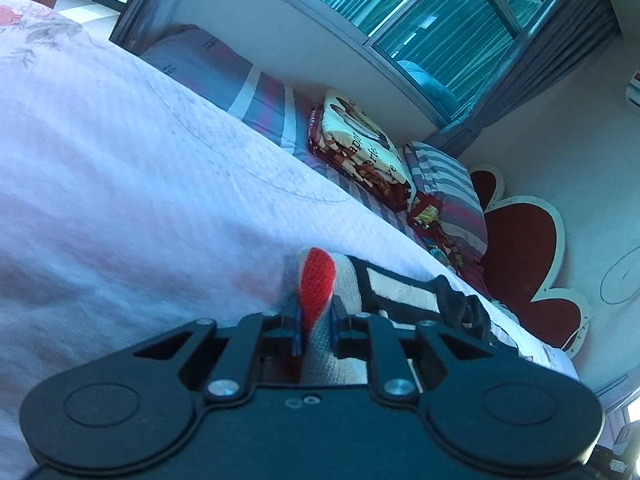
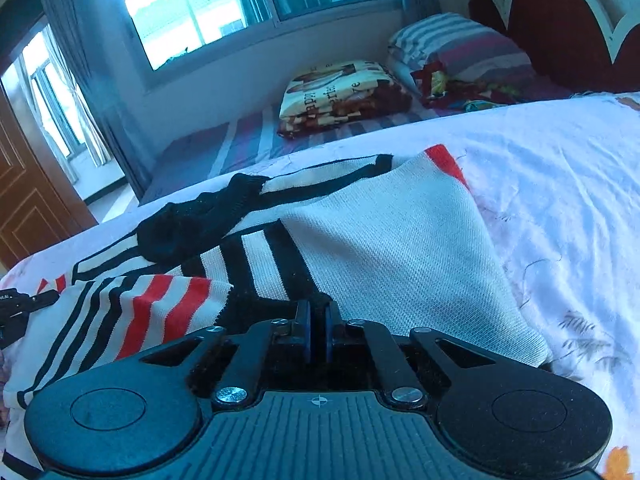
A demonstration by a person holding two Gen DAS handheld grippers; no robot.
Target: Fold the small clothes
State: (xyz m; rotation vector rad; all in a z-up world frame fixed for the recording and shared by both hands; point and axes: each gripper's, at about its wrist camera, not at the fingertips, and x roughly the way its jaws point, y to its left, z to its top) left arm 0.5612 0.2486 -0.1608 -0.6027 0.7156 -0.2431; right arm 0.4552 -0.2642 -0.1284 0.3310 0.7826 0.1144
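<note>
the left gripper (image 1: 315, 322) has its jaws drawn almost together, pinching a fold of the cream knitted sweater with black and red stripes (image 1: 320, 280); a red-striped edge stands up between the blue pads. the right gripper (image 2: 317, 332) has its blue pads nearly touching, a thin slit between them, pressed low at a black stripe of the same sweater (image 2: 384, 232); whether cloth is caught in that slit cannot be told. the sweater lies rumpled on the white floral-printed bedsheet (image 2: 560, 184), a plain cream panel folded over the stripes and a black collar part bunched behind. beyond, a folded brown and cream printed blanket (image 2: 340, 96) rests beside a striped grey and pink pillow (image 2: 452, 48), under a dark red scalloped headboard (image 2: 560, 20).
</note>
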